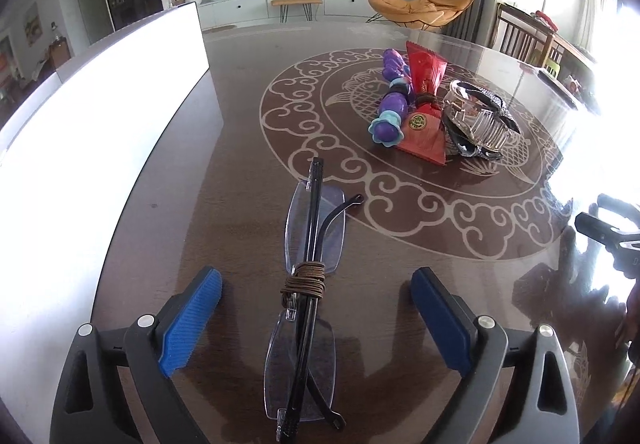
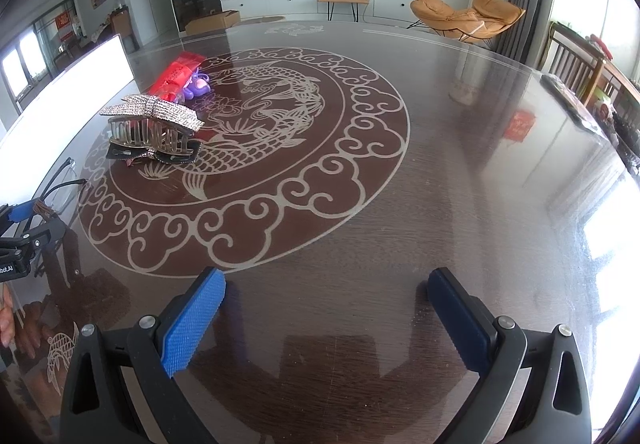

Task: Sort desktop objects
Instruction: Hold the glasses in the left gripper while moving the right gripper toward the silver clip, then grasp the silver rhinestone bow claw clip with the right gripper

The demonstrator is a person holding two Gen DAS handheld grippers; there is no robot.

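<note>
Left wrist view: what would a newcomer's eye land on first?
The folded glasses, bound with brown cord, lying on the table between the open left gripper. Next, the bright pile further off on the fish inlay: purple toy, red packet, rhinestone clip.

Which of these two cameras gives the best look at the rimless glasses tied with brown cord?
The left wrist view: the folded rimless glasses with black arms lie whole on the table, centred between the open jaws. The right wrist view catches only arm tips and a lens edge at its left border.

Black gripper (image 1: pixel 316 320) arms, blue ribbed pads, silver screws.
</note>
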